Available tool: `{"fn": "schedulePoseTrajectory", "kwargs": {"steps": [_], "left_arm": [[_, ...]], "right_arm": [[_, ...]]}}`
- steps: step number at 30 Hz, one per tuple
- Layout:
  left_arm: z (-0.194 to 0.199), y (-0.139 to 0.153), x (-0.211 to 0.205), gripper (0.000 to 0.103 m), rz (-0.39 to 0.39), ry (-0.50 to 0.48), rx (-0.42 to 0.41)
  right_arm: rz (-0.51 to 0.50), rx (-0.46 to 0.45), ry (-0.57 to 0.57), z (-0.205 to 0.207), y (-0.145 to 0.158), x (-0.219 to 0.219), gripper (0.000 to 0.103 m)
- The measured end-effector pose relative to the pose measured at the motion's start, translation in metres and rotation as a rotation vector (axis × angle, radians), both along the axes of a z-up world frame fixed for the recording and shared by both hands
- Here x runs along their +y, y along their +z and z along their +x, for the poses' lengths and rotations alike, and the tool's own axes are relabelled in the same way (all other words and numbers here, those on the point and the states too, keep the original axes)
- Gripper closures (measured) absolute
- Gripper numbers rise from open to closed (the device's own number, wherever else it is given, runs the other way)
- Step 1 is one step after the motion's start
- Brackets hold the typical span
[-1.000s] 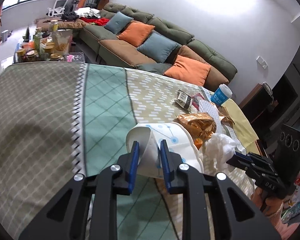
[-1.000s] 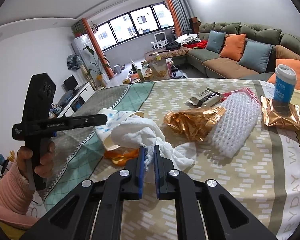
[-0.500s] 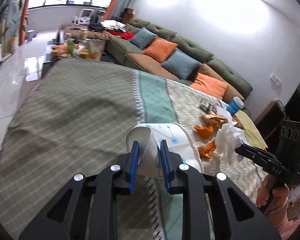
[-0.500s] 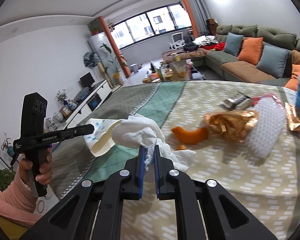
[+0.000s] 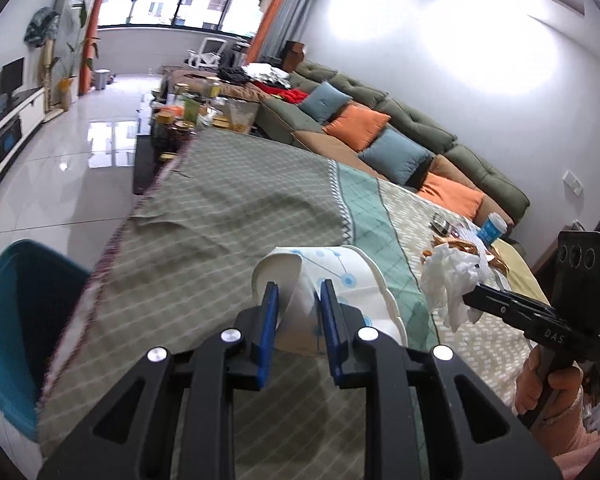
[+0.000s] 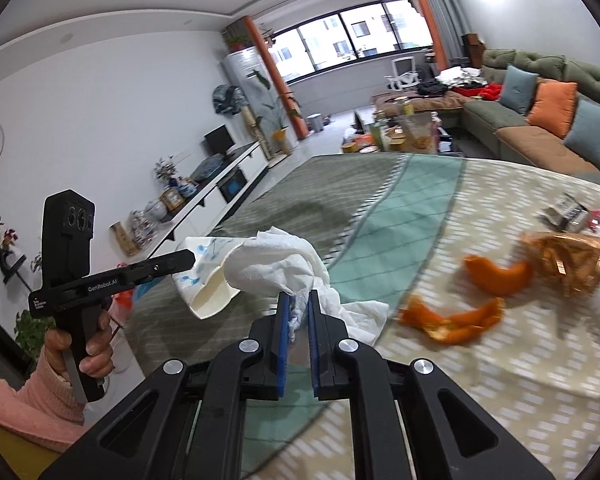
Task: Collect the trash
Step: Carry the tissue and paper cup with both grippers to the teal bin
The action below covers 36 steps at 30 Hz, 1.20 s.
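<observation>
My left gripper (image 5: 298, 292) is shut on the rim of a crushed white paper bowl (image 5: 340, 276) with a blue print, held above the patterned tablecloth (image 5: 228, 216). My right gripper (image 6: 299, 300) is shut on a crumpled white tissue (image 6: 272, 268) that hangs from its blue pads. In the right wrist view the left gripper (image 6: 188, 258) and the bowl (image 6: 204, 296) float just left of the tissue. In the left wrist view the tissue (image 5: 448, 276) and the right gripper (image 5: 470, 298) are at the right. A blue bin (image 5: 20, 320) stands by the table's left edge.
Orange peels (image 6: 496, 276) and a crumpled gold wrapper (image 6: 568, 260) lie on the cloth at the right. A blue cup (image 5: 492, 230) stands at the far end. A long sofa (image 5: 380, 136) runs behind the table, and a low table with jars (image 5: 196, 116) stands beyond it.
Both grippers have swung left along the table with the bowl and the tissue. The blue bin has come into the left wrist view, and the orange peels now lie uncovered.
</observation>
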State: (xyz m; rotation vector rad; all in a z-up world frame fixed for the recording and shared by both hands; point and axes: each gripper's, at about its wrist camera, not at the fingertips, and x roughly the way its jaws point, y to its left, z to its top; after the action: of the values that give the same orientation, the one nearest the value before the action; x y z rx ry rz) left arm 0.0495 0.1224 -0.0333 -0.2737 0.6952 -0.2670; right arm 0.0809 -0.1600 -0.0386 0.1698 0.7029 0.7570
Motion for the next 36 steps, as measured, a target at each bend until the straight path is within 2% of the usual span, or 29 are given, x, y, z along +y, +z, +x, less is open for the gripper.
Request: {"fn": "schedulePoseTrajectory", "kwargs": {"steps": [21, 36], "left_arm": [[-0.066, 0.02, 0.117, 0.081, 0.0, 0.283, -0.063], [-0.078, 0.005, 0.182, 0.081, 0.01, 0.442, -0.021]], "right_arm": [[0.018, -0.005, 0.297, 0.002, 0.017, 0.137, 0.094], [0.02, 0.006, 0.447, 0.012, 0.023, 0.224, 0.094]]}}
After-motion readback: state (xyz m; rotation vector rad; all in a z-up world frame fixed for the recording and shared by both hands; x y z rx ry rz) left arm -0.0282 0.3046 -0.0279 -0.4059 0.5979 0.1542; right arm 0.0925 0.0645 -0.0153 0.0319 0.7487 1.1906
